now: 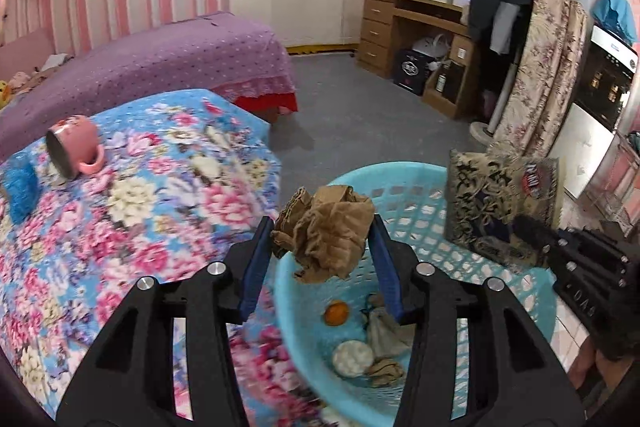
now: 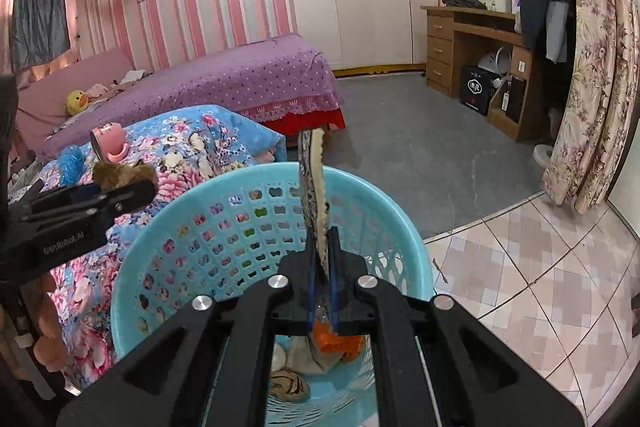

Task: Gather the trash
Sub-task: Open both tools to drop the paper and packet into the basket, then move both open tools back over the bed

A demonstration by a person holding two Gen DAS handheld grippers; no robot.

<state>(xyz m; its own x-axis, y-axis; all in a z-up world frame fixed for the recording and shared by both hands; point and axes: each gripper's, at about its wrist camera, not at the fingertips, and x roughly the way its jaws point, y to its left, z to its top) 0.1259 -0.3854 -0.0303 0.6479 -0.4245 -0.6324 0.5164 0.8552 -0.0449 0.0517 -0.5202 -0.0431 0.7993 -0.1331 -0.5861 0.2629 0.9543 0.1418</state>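
Note:
My left gripper (image 1: 322,231) is shut on a crumpled brown paper (image 1: 326,231) and holds it over the near rim of the light blue plastic basket (image 1: 424,203). My right gripper (image 2: 323,247) is shut on a flat patterned snack bag (image 2: 314,179), held upright on edge above the same basket (image 2: 224,223). In the left wrist view the bag (image 1: 500,203) hangs over the basket's right side, with the right gripper's fingers (image 1: 536,235) on it. Inside the basket lie an orange peel (image 1: 336,311), a white round piece (image 1: 352,359) and crumpled scraps (image 1: 386,373).
A table with a blue floral cloth (image 1: 140,207) stands left of the basket. On it lie a tipped pink mug (image 1: 76,147) and a blue scrubber (image 1: 20,187). A purple bed (image 1: 160,55) is behind. A wooden desk (image 1: 416,31) and grey floor lie beyond.

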